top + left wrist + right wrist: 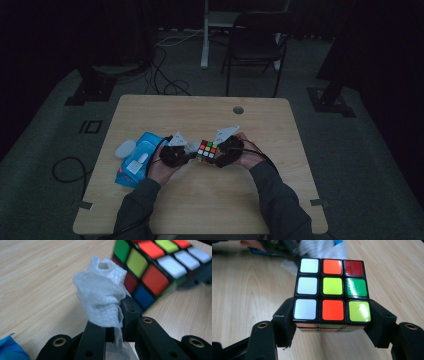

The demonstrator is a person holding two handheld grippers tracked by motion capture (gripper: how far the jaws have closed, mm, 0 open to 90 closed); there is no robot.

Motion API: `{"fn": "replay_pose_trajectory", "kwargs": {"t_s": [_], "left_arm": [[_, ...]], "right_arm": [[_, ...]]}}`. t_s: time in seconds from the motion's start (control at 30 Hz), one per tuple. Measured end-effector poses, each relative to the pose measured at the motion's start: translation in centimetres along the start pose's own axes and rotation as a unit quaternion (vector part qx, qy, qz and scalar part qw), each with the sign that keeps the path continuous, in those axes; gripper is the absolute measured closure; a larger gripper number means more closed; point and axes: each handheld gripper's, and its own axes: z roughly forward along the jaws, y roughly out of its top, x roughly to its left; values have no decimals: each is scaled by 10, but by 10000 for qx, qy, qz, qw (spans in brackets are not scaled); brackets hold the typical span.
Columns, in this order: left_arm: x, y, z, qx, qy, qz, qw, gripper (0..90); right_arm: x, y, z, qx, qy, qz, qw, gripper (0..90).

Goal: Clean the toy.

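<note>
Cube, multicoloured plastic puzzle (pixel 332 292): my right gripper (pixel 332 322) clamps it at both sides, above the pale wooden table (pixel 200 200). Wipe, crumpled white cloth (pixel 102 297): pinched in my left gripper (pixel 113 322), just beside the cube. Blue wipes pack (pixel 137 160): left.

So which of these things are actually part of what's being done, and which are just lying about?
In use:
- puzzle cube, clamped in the right gripper
- white wipe, pinched in the left gripper, close to the cube
- blue wipes pack, lid open, probably where the wipe came from

Lying about:
- black chair beyond the table
- cables on the floor
</note>
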Motion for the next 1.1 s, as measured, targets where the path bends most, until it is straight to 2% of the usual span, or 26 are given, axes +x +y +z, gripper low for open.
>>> {"fn": "replay_pose_trajectory", "kwargs": {"t_s": [0.27,0.33,0.43,0.5,0.57,0.6,0.8,0.97,1.1], "left_arm": [[-12,-3,-10,-56,6,157,9999,837],[-15,-2,-13,-50,17,252,9997,836],[-16,-1,-14,-82,9,261,9996,836],[-23,5,-20,-202,-93,390,9990,836],[-25,7,-20,-233,-130,404,9988,836],[-28,9,-19,-199,-161,476,9985,836],[-32,9,-9,-110,-190,546,9983,836],[-33,4,1,164,-15,638,9978,836],[-33,-2,11,303,-2,576,9979,836]], "right_arm": [[-5,-2,2,132,-305,145,9993,343],[-5,-3,4,145,-334,199,9991,343],[-6,-3,5,171,-375,237,9989,343],[-5,-2,9,183,-401,288,9986,343],[-4,-1,11,211,-375,290,9987,343],[-3,-1,12,206,-373,271,9987,343],[-3,2,10,166,-411,270,9987,343],[-5,1,7,125,-419,328,9985,343],[-5,3,3,27,-407,330,9986,344]]}}
